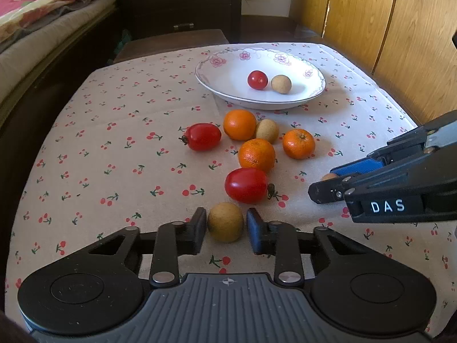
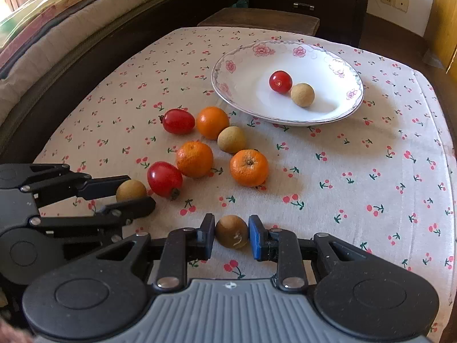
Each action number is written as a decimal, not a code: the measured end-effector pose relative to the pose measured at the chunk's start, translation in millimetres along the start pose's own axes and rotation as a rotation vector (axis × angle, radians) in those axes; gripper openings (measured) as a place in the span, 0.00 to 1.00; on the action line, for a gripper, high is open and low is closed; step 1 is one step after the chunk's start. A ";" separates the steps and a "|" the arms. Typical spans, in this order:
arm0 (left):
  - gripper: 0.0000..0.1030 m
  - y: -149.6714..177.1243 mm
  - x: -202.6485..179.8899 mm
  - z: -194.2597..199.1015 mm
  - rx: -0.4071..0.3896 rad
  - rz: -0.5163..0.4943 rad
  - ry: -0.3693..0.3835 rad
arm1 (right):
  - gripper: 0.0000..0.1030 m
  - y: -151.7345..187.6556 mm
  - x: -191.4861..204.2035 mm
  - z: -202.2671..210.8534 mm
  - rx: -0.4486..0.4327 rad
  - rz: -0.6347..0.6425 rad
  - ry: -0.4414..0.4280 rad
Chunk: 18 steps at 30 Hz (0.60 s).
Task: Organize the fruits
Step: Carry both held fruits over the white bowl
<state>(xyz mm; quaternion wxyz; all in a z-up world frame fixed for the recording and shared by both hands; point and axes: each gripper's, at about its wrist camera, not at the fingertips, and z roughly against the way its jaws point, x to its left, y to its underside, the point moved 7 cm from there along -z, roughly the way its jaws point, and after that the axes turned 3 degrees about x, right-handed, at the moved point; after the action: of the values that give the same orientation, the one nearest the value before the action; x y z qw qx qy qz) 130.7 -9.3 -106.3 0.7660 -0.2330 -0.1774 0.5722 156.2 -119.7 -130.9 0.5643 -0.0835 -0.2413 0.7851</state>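
Stem scar (right view only) — darker longan point(image 2: 231, 231)

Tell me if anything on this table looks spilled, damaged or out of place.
Nothing is spilled or damaged. The only untidy part: three oranges, two tomatoes and a longan lie loose on the tablecloth beside the plate.

plate point(image 2: 285, 114): glossy glazed china | tablecloth point(image 2: 342, 171): matt printed cloth | tomatoes point(image 1: 246, 185): smooth, shiny | oranges point(image 1: 256, 155): pitted peel | longans point(image 1: 225, 225): dull, rough | wall panels point(image 1: 357, 14): wood
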 end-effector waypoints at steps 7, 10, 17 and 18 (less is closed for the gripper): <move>0.33 -0.7 2.8 5.0 -0.004 0.015 -0.009 | 0.26 4.1 -1.6 8.8 -0.017 -0.023 -0.004; 0.33 -2.9 2.7 9.4 -0.018 0.024 0.001 | 0.26 4.8 -2.2 14.2 -0.030 -0.034 -0.007; 0.33 -13.8 -2.9 15.3 -0.048 0.029 0.023 | 0.26 -0.9 -5.6 27.4 -0.075 -0.051 -0.002; 0.33 -16.0 -3.7 15.2 -0.050 0.030 0.023 | 0.26 -2.1 -6.3 28.4 -0.079 -0.053 -0.002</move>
<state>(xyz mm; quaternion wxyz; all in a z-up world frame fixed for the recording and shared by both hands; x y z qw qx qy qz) 134.2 -14.3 -84.8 0.7534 -0.2613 -0.1793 0.5761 148.8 -133.1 -106.2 0.5811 -0.0986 -0.2746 0.7597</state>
